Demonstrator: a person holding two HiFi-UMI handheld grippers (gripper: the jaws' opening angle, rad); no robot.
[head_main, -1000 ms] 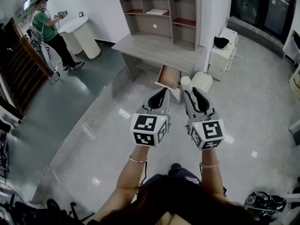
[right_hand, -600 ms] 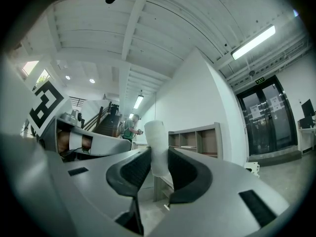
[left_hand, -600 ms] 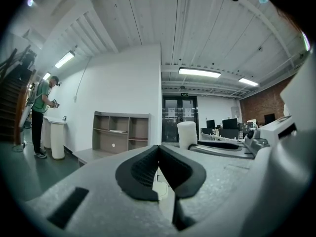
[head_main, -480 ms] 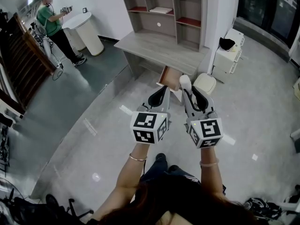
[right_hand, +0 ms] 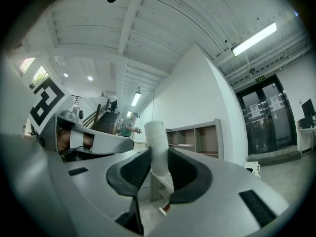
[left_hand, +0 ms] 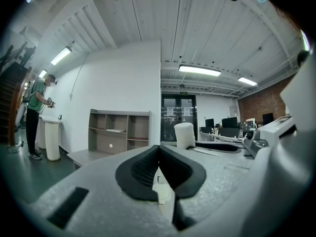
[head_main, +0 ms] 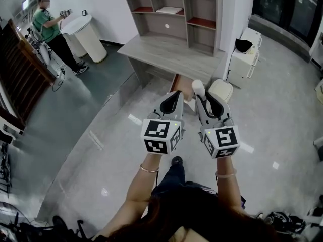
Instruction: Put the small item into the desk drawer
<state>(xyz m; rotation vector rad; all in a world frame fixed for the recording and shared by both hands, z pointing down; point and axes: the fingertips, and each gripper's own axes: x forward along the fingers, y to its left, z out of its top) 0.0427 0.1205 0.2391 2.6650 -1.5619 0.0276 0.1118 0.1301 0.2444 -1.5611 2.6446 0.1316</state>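
White cylinder (right_hand: 157,144) pinched between right fingers (right_hand: 191,174) (end protruding).

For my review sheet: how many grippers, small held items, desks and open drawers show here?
Grippers: 2, left gripper and right gripper
Small white item, held in right gripper: 1
Desk: 1
Open drawer: 1
Total: 5

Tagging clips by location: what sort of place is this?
Probably an office or lab floor: a desk with a hutch, glass doors, and monitors in the left gripper view.
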